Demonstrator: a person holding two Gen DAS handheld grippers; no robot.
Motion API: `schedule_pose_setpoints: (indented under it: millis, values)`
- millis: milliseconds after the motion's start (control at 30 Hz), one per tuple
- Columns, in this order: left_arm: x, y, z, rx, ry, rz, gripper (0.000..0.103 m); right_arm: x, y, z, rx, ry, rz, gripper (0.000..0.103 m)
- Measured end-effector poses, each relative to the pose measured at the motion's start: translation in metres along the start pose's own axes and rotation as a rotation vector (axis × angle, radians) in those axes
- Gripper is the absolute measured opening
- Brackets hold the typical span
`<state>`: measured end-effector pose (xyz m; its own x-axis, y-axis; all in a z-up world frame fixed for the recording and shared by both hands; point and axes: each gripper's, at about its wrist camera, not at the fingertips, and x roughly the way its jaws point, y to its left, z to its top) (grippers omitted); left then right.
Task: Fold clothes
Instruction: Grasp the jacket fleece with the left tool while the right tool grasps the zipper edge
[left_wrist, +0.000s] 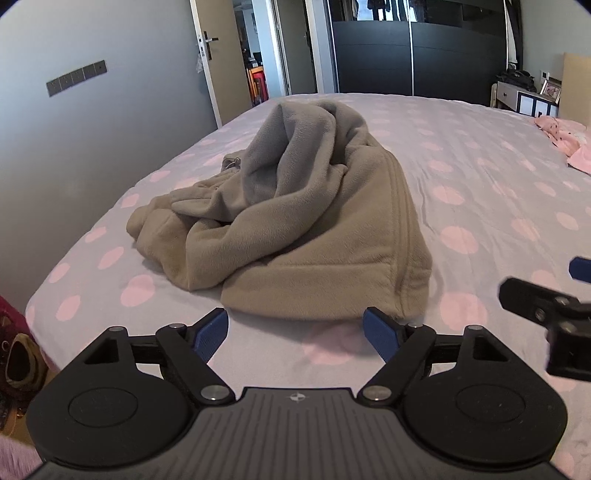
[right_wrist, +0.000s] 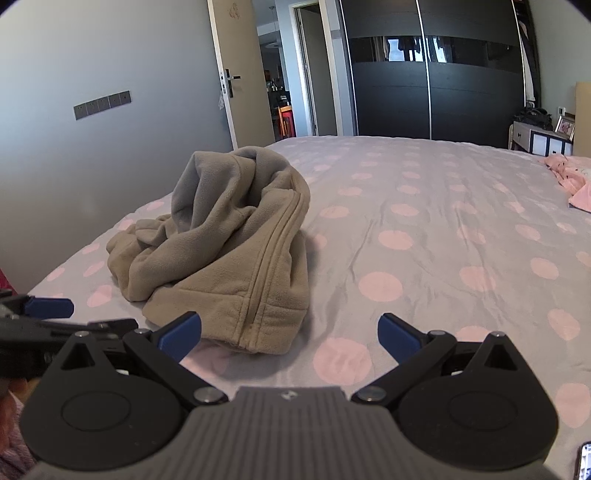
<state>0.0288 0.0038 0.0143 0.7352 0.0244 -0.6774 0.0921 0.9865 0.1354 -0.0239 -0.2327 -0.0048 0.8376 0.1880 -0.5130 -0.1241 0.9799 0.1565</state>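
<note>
A grey-brown fleece (left_wrist: 295, 229) lies crumpled in a heap on the bed (left_wrist: 480, 192), toward its left side, with a hemmed corner and a seam nearest the cameras. The left hand-held gripper (left_wrist: 295, 332) hovers just short of that near hem, fingers spread wide and holding nothing; the right hand-held gripper (right_wrist: 290, 332) is likewise released and empty, just right of the corner. Folding has not begun, I judge. The first step is probably to pinch the hem at two well-separated points, lift and shake the heap flat, keeping to a single layer of cloth. The bed has a pale dotted sheet (right_wrist: 424, 258), slightly wrinkled, with pink cloth (right_wrist: 569, 177) at its far right. Beyond are a dark wardrobe (right_wrist: 424, 99) and an open door (right_wrist: 240, 74)
</note>
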Motion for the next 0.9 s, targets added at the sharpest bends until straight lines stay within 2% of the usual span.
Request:
schedule_pose_setpoints:
  millis: [67, 333, 433, 500, 533, 567, 633, 700, 767, 800, 867, 900]
  values:
    - [0.013, 0.009, 0.011, -0.003, 0.007, -0.005, 0.077, 0.011, -0.002, 0.005, 0.002, 0.006, 0.008, 0.102]
    - [0.090, 0.042, 0.042, 0.033, 0.002, 0.033, 0.077, 0.082, -0.005, 0.028, -0.040, 0.064, 0.055, 0.102]
    - [0.122, 0.047, 0.044, 0.031, 0.015, 0.010, 0.076, 0.117, -0.004, 0.033, -0.032, 0.102, 0.079, 0.102]
    - [0.138, 0.047, 0.045, 0.044, 0.018, -0.012, 0.071, 0.139, -0.001, 0.036, -0.030, 0.131, 0.099, 0.092]
    - [0.146, 0.047, 0.046, 0.051, 0.019, -0.021, 0.070, 0.150, 0.002, 0.037, -0.035, 0.148, 0.106, 0.078]
    - [0.151, 0.047, 0.047, 0.059, 0.013, -0.014, 0.070, 0.160, 0.004, 0.038, -0.040, 0.165, 0.114, 0.071]
    - [0.162, 0.045, 0.050, 0.077, 0.002, 0.000, 0.068, 0.175, 0.008, 0.039, -0.044, 0.188, 0.132, 0.069]
    - [0.170, 0.042, 0.052, 0.105, -0.002, 0.003, 0.063, 0.187, 0.012, 0.040, -0.047, 0.204, 0.155, 0.059]
    - [0.174, 0.039, 0.054, 0.111, 0.016, -0.022, 0.045, 0.192, 0.014, 0.042, -0.052, 0.228, 0.161, 0.048]
    - [0.175, 0.040, 0.055, 0.102, 0.032, -0.038, 0.040, 0.192, 0.013, 0.042, -0.047, 0.234, 0.168, 0.045]
    - [0.176, 0.047, 0.056, 0.078, 0.044, -0.065, 0.022, 0.188, 0.009, 0.044, -0.033, 0.235, 0.187, 0.032]
    - [0.174, 0.051, 0.055, 0.060, 0.042, -0.075, 0.020, 0.184, 0.006, 0.045, -0.029, 0.230, 0.196, 0.030]
